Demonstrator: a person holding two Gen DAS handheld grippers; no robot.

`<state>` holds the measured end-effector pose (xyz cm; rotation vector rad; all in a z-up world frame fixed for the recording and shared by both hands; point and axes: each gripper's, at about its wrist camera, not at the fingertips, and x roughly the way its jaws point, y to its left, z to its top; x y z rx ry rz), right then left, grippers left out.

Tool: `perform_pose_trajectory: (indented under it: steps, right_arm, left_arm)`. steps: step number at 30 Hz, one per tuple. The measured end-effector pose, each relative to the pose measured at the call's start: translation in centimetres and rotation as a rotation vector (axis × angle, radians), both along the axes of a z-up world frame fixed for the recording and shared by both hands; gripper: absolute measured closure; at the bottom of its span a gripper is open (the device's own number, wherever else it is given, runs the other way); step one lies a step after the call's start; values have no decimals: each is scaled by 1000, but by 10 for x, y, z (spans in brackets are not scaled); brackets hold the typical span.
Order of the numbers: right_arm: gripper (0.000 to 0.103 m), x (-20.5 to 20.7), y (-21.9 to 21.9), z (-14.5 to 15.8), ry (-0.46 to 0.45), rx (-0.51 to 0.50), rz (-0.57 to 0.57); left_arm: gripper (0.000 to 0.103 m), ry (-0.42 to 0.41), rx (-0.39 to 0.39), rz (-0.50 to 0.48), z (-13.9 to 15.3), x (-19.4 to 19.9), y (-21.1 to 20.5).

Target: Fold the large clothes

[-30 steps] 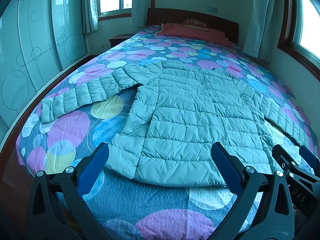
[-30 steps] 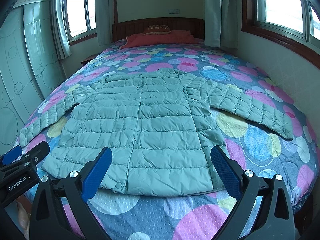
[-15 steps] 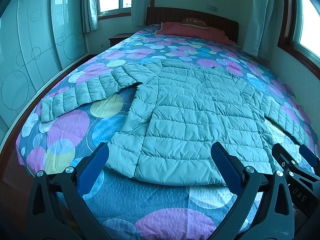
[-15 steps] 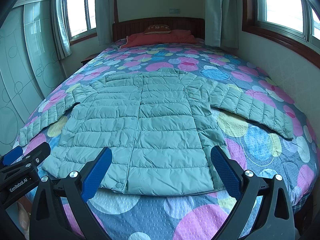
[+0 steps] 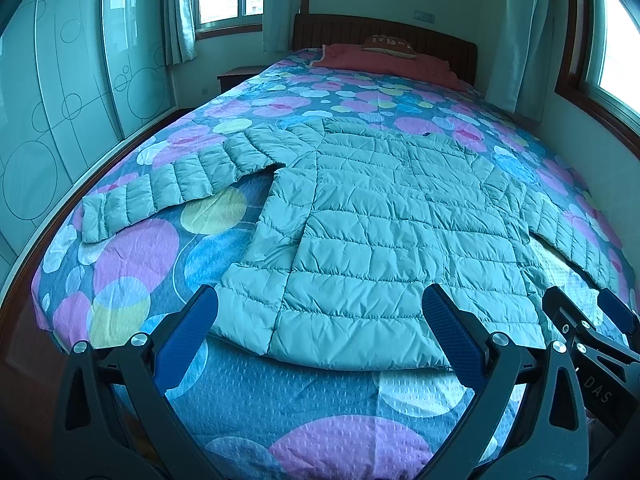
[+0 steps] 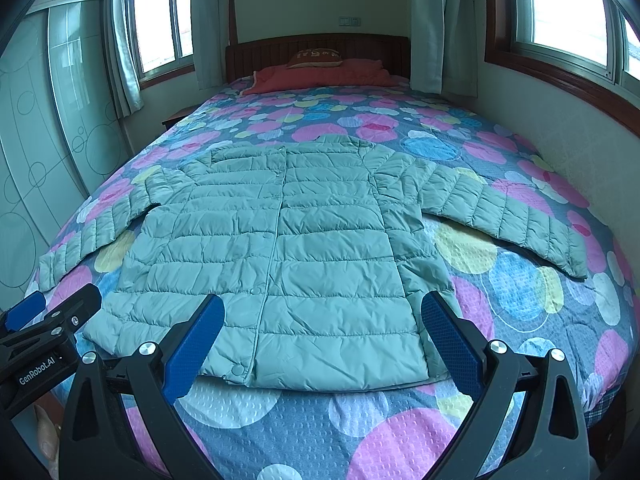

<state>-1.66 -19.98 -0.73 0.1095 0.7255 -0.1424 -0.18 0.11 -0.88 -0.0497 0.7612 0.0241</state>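
Note:
A pale green quilted puffer jacket (image 5: 380, 232) (image 6: 280, 248) lies flat and front-up on the bed, both sleeves spread out sideways and its hem toward me. My left gripper (image 5: 318, 316) hangs open over the hem's left part, holding nothing. Wide open too, my right gripper (image 6: 322, 316) hovers above the hem's middle, empty. The right gripper's tip (image 5: 592, 320) shows at the left wrist view's right edge. The left gripper's tip (image 6: 48, 316) shows at the right wrist view's left edge.
The bed's cover (image 5: 280, 412) (image 6: 304, 412) is blue with pink, yellow and white circles. A red pillow (image 6: 320, 74) and dark headboard (image 6: 316, 46) stand at the far end. Glass wardrobe doors (image 5: 72, 92) line the left; a wall with windows (image 6: 560, 4) runs along the right.

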Motion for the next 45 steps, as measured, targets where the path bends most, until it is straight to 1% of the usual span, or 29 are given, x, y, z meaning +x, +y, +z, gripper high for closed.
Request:
perform_pose_trajectory:
  steps: [15, 20, 22, 25, 29, 30, 31, 32, 33, 34, 35, 36, 38, 39, 40, 41, 42, 43, 45]
  right_arm:
    - [5, 1, 0, -2, 1, 1, 0]
    - [5, 3, -1, -6, 12, 15, 0]
    - [5, 4, -3, -9, 14, 36, -4]
    - [5, 15, -12, -26, 27, 67, -17]
    - [5, 31, -34, -39, 58, 129, -38]
    - [5, 34, -40, -43, 59, 143, -45]
    - [5, 37, -46, -46, 60, 152, -58]
    - [8, 41, -53, -50, 59, 159, -75]
    - [31, 44, -60, -53, 64, 163, -94]
    - [47, 49, -67, -57, 78, 167, -110]
    - [54, 54, -75, -62, 102, 181, -128]
    - [54, 57, -84, -67, 114, 218, -139]
    - [54, 62, -103, -74, 113, 290, -163]
    - [51, 63, -114, -75, 101, 324, -178]
    - [48, 64, -127, -77, 85, 361, -199]
    - [38, 64, -141, -78, 68, 399, -225]
    - [29, 62, -156, -80, 45, 441, -255]
    - [29, 59, -174, -82, 13, 488, -293]
    - [29, 52, -210, -88, -35, 563, -376]
  left_arm:
    - [2, 3, 0, 0, 0, 0, 0]
    - [2, 24, -27, 27, -14, 4, 5]
    - [2, 38, -51, 50, -20, 7, 12]
    - [2, 64, -80, 96, -28, 18, 26]
    - [2, 99, -112, 185, -42, 42, 52]
    - [3, 106, -115, 205, -46, 47, 59]
    - [7, 116, -115, 225, -50, 55, 67]
    - [22, 126, -118, 239, -54, 63, 75]
    - [38, 140, -137, 249, -60, 70, 85]
    - [49, 159, -164, 261, -66, 77, 94]
    - [54, 180, -193, 288, -74, 84, 106]
    - [58, 197, -212, 320, -80, 90, 117]
    - [58, 219, -219, 373, -90, 99, 134]
    - [57, 226, -211, 402, -94, 103, 142]
    - [53, 226, -210, 434, -97, 106, 151]
    - [34, 223, -219, 468, -99, 107, 159]
    - [19, 216, -233, 503, -101, 107, 168]
    - [17, 202, -248, 537, -103, 107, 176]
    - [16, 193, -273, 590, -106, 107, 189]
